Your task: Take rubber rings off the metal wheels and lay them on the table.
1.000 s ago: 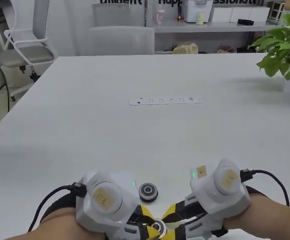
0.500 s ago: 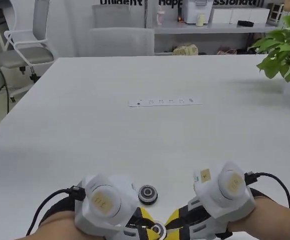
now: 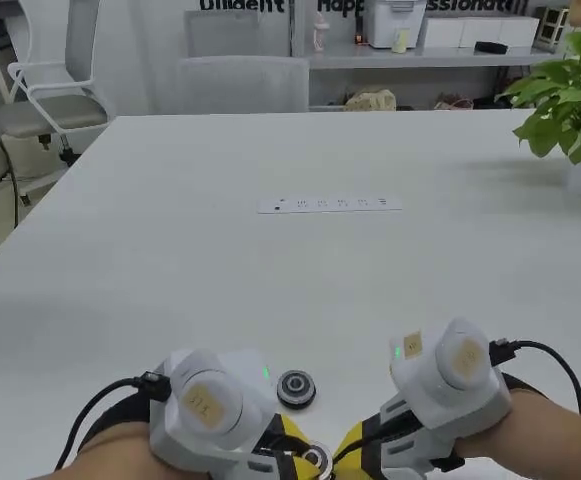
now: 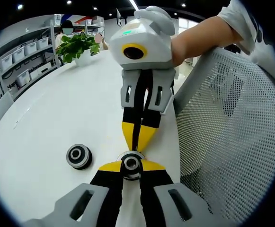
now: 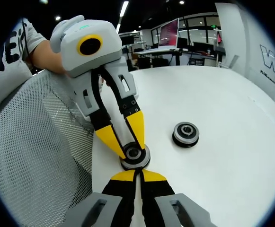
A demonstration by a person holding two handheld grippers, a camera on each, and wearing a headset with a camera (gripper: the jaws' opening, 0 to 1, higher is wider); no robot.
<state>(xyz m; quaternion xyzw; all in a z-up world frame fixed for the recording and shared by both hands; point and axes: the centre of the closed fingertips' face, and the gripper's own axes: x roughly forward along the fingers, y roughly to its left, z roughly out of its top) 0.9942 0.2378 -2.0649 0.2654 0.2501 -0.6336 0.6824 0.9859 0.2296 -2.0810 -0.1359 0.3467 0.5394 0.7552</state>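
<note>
Loose wheel [image 3: 296, 388] sits beside the gripped wheel [image 3: 316, 458], power strip [image 3: 330, 204] beyond.

Your left gripper [image 4: 130, 165] and right gripper [image 5: 137, 174] white, jaws black tipped yellow, wheel [image 5: 135, 155] silver ringed black, table [image 3: 270, 270] white

Bright, even light from ceiling lamps [image 5: 124, 8] falls on the white table [image 3: 270, 270]. The lamps show as small hot spots above the table in both gripper views. Shadows on the table are soft and faint: a grey patch by the plant [image 3: 568, 85], a thin rim around the loose wheel [image 3: 296, 387]. Both gripper views bulge, bending the table's edges. The tabletop nearly washes out in the right gripper view.
</note>
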